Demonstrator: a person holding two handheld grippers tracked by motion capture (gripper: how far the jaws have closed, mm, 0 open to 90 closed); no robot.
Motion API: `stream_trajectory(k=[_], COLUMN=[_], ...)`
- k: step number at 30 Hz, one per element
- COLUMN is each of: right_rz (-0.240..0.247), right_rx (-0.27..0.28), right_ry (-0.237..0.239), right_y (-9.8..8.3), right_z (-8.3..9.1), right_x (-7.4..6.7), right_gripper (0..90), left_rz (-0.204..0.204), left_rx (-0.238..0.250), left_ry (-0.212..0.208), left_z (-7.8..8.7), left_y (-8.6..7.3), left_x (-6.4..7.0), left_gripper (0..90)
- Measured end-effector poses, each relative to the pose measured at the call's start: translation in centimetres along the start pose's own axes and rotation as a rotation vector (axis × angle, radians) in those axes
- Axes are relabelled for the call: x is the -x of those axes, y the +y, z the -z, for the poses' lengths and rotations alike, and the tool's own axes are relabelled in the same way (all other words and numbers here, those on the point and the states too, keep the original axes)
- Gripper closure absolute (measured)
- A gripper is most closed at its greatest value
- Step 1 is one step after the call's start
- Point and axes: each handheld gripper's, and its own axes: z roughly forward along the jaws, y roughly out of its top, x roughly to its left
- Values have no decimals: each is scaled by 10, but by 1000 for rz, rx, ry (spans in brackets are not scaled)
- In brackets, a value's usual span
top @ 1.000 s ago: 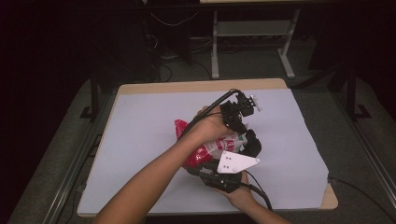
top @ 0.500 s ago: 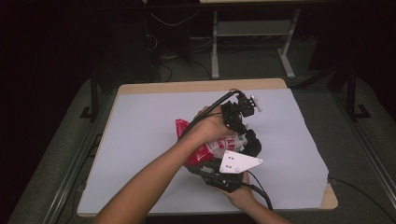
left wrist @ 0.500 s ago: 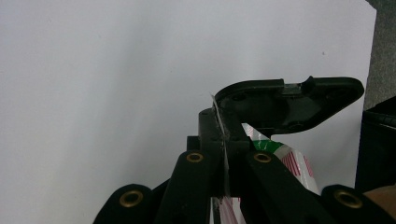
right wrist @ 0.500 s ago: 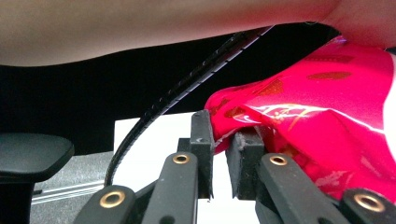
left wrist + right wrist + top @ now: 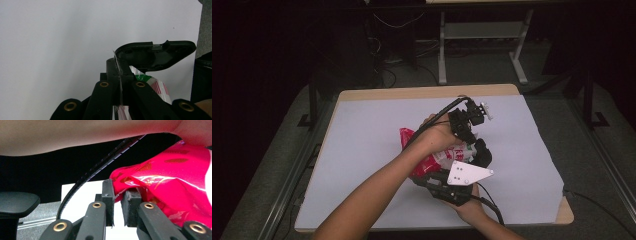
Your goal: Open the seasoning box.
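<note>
From the high view the red snack bag [image 5: 432,157] sits mid-worktop [image 5: 362,135], pinned between both hands. The left gripper view gets in close: the left hand-held gripper [image 5: 120,75] is clenched on a thin edge of the bag, white and green print just beyond. The right gripper view shows the right hand-held gripper [image 5: 118,202] grasping a crumpled red fold. Nothing has moved since a second ago. Plenty of bare worktop all round, edges well off.

left side: counter [image 5: 362,150] is bare, loads of room to pass
far edge: open too
middle: bag [image 5: 432,160] plus both arms crossed over it, pretty cramped
</note>
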Motion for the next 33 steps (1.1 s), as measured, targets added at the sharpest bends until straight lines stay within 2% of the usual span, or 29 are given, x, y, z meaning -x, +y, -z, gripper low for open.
stream_trajectory(k=[20,28,33], right_rz=[0,-5,-8], right_rx=[-1,1,5], right_ry=[0,-1,2], right_y=[0,0,1], right_z=[0,0,-1], right_x=[0,0,1], right_gripper=[813,812,812], left_rz=[-2,-3,13], left_rx=[-1,-8,1], left_ry=[3,17,33], left_z=[-1,-1,3], left_y=[0,0,-2], left_x=[-1,-1,-4], left_gripper=[900,900,900])
